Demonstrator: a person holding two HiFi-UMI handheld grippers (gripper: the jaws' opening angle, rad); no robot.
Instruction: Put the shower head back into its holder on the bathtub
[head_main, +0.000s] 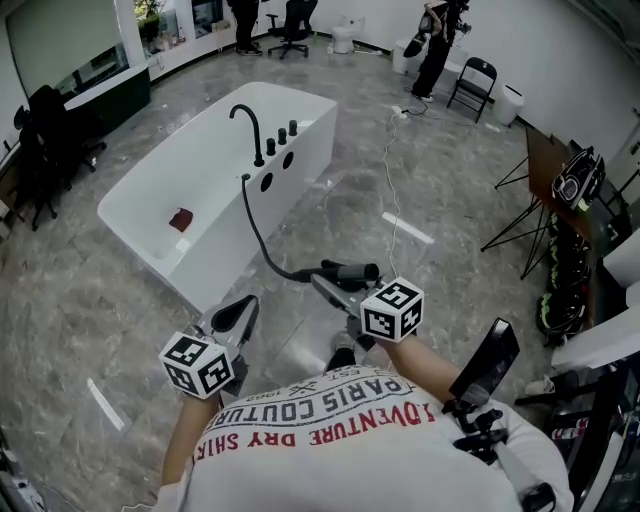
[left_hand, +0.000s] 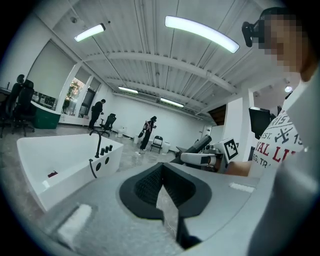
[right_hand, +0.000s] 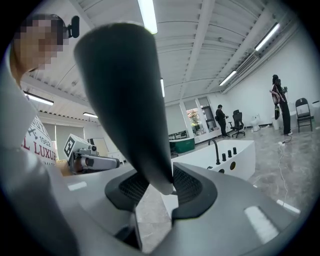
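Note:
The white bathtub (head_main: 305, 150) stands ahead of me on the left, with a black faucet (head_main: 248, 125) and three knobs on its near end. A black hose (head_main: 258, 235) runs from that end to the dark shower head (head_main: 350, 271). My right gripper (head_main: 335, 285) is shut on the shower head, held level in front of my chest and apart from the tub. In the right gripper view the shower head (right_hand: 125, 90) rises from between the pads of that gripper (right_hand: 162, 187). My left gripper (head_main: 248, 303) is shut and empty; its view (left_hand: 162, 187) shows nothing between the pads.
A small red thing (head_main: 181, 219) lies in the tub. A white cable (head_main: 390, 190) trails over the marble floor. A folding chair (head_main: 472, 85) and people stand at the far wall. Tripod stands and bags (head_main: 560, 230) crowd the right; office chairs (head_main: 45, 130) stand at the left.

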